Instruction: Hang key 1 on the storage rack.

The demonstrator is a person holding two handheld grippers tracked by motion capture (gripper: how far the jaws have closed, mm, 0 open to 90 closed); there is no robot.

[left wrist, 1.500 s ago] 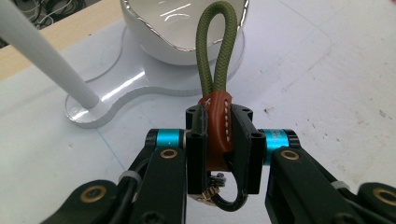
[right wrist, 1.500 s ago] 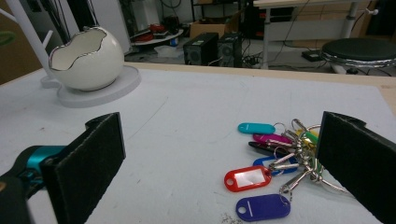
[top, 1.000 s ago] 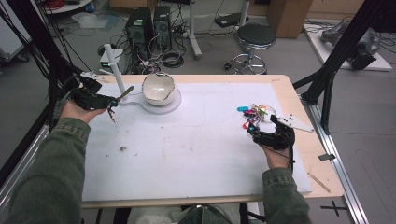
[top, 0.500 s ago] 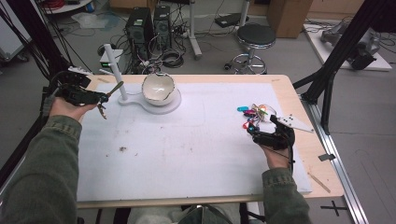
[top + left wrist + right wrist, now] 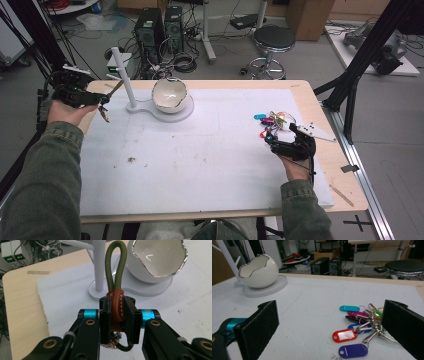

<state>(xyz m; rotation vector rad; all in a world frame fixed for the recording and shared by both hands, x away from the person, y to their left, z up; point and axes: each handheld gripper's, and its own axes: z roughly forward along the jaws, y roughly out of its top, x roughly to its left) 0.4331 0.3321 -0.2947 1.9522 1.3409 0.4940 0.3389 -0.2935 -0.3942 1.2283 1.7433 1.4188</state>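
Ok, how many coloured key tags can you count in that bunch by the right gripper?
6 show: teal farthest, pink and black below it, blue partly covered, red, purple nearest. A yellow-green bit by the right gripper may be another tag.

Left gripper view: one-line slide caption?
Left gripper shut on a brown leather keychain, its green cord loop pointing toward the white stand and eggshell bowl.

Place: a robotics or electronics lab.
Floor: black desktop computer towers [image 5: 159, 30] amid tangled cables [image 5: 181, 62].
Bench gear: grey power supply with lit digits [image 5: 13, 255].
Frame: black metal rig struts [image 5: 361, 65].
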